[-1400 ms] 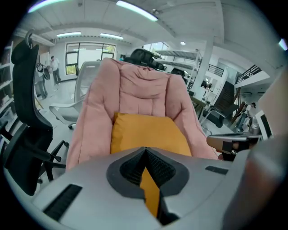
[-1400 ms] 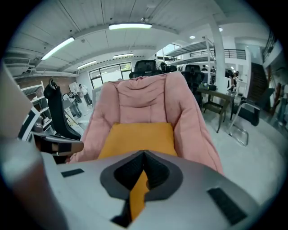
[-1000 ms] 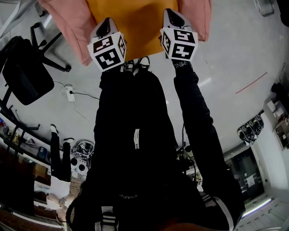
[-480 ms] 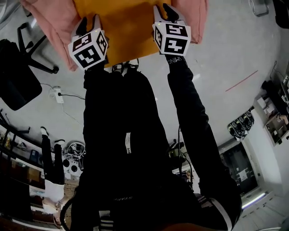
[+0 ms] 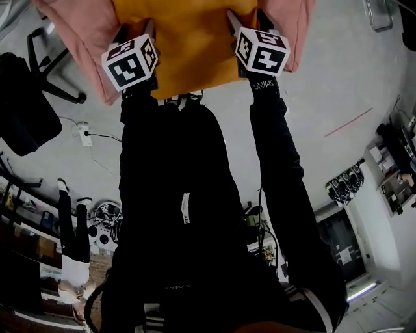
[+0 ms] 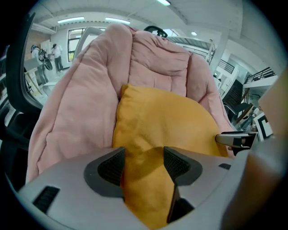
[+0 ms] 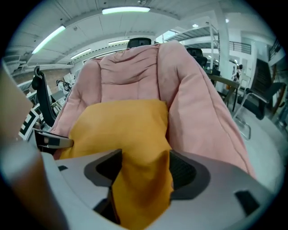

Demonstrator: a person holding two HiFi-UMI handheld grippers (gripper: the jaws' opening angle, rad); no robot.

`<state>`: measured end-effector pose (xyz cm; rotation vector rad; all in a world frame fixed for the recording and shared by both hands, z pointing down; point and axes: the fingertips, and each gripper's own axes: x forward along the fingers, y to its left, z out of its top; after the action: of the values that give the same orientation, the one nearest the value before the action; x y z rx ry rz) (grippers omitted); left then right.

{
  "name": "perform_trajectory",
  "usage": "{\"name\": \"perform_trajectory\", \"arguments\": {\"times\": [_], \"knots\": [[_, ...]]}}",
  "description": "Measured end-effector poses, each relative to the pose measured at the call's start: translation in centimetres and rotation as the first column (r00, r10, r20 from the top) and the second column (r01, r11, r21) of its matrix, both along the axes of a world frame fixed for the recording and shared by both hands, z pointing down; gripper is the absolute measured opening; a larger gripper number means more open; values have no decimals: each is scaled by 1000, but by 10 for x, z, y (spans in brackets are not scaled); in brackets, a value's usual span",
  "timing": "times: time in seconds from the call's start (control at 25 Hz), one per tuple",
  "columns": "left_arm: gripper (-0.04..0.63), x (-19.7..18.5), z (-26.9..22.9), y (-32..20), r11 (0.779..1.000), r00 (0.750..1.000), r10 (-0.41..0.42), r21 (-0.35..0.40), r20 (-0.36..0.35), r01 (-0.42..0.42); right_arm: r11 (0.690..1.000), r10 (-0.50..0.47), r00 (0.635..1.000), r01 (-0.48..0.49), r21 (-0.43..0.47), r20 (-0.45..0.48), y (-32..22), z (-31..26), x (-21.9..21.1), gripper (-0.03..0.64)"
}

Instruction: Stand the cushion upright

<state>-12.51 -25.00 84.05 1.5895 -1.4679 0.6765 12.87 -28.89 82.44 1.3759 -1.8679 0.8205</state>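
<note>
Pink padded lounge chair (image 5: 84, 39) fills the top of the head view; in both gripper views its back rises behind everything else; grey floor (image 5: 338, 84) lies around it. The orange cushion (image 5: 188, 45) sits in that chair between the padded sides, leaning back against the pink backrest (image 6: 81, 112); its near edge points toward you. A black office chair (image 5: 26, 110) stands on the floor off to your left, well apart from the pink one. Your left tongs (image 5: 135, 29) are at the cushion's near left corner; the jaws have just been opening and now stand spread, with a fold of the orange fabric (image 6: 166, 121) lying between the pads, not pinched. Your right tongs (image 5: 250, 19) are at the near right corner; same there, jaws just opened wide, orange corner (image 7: 121, 126) bulging up between them, loose. A white power strip (image 5: 83, 134) lies on the floor near the office chair.
</note>
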Motion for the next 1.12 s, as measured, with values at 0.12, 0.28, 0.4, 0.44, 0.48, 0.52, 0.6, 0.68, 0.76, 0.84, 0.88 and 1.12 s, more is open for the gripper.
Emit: {"name": "perform_trajectory", "arguments": {"times": [0.12,0.28,0.4,0.44,0.48,0.52,0.6,0.68,0.76,0.84,0.88,1.12], "knots": [[258,5,5,-2,1000,1000,7,-19,-1,-7,999,26,998,-23,-40,53,0,8,2,324],[201,11,7,-2,1000,1000,20,-23,10,-20,996,13,996,-5,-92,84,1,17,-6,258],[137,13,9,-3,999,999,31,-30,30,-30,994,7,996,2,-109,89,2,22,-12,203],[120,13,9,-3,999,999,37,-31,37,-36,994,6,996,4,-107,89,2,22,-13,179],[99,14,9,-3,999,998,46,-30,46,-44,995,5,996,4,-102,89,3,22,-14,157],[82,14,8,-3,998,997,55,-27,56,-53,995,5,996,4,-96,89,3,21,-15,141],[54,14,5,-2,998,996,60,-15,65,-59,997,3,997,4,-79,83,5,17,-18,101],[34,14,0,0,999,996,50,-4,70,-50,999,-9,998,13,-50,62,7,11,-21,63],[23,14,-6,1,999,996,44,1,80,-44,1000,-11,999,12,-21,47,9,4,-23,41],[16,18,-15,2,999,996,38,9,80,-39,1000,5,999,-5,1,37,11,-4,-19,30],[14,20,-22,4,999,996,35,16,78,-37,1000,15,999,-15,9,35,13,-9,-17,28],[12,22,-68,15,996,997,10,83,80,-17,994,51,998,-54,96,38,23,-61,-14,26]]}}
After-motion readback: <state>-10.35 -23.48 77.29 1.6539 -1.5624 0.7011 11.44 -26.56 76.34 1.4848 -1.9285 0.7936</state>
